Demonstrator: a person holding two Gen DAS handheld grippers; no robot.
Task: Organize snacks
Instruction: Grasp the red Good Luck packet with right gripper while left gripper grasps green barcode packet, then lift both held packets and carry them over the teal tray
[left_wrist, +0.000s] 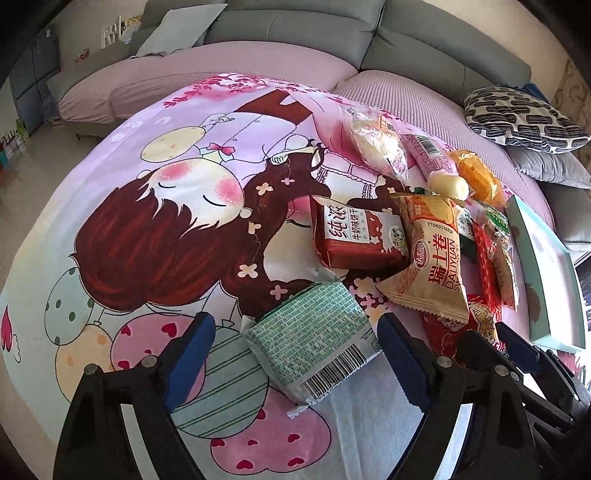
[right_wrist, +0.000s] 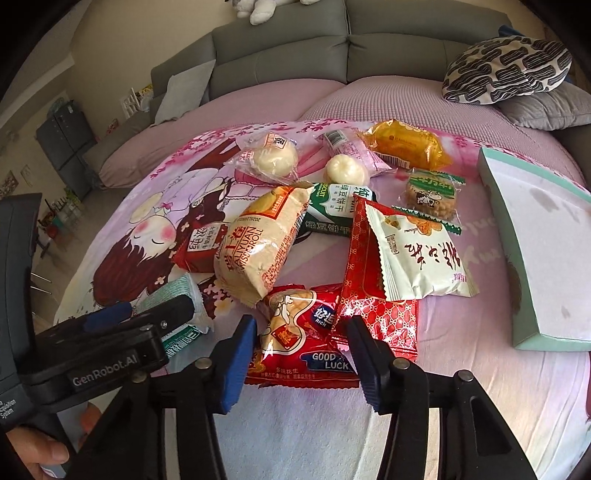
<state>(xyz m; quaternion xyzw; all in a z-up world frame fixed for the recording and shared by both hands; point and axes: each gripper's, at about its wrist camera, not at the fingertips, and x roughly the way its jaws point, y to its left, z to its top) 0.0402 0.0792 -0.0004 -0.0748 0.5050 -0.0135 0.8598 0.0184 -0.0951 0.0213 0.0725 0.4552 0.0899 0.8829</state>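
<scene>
A heap of snack packets lies on a pink cartoon sheet (left_wrist: 155, 229). My left gripper (left_wrist: 295, 336) is open, its fingers either side of a green-and-white biscuit packet (left_wrist: 314, 339) lying flat; the same packet also shows in the right wrist view (right_wrist: 184, 295). My right gripper (right_wrist: 301, 332) is open around the near end of a red peanut packet (right_wrist: 295, 339). Beyond lie a tan Swiss roll packet (right_wrist: 258, 243), a red biscuit packet (left_wrist: 358, 236), a white-and-red packet (right_wrist: 417, 254) and a green biscuit packet (right_wrist: 332, 206).
A shallow teal box (right_wrist: 532, 236) lies at the right. White buns (right_wrist: 273, 157), a pink packet (right_wrist: 351, 147), an orange cake packet (right_wrist: 406, 146) and a round biscuit packet (right_wrist: 430, 194) sit further back. Grey sofa (right_wrist: 332, 55) and patterned cushion (right_wrist: 506, 68) behind.
</scene>
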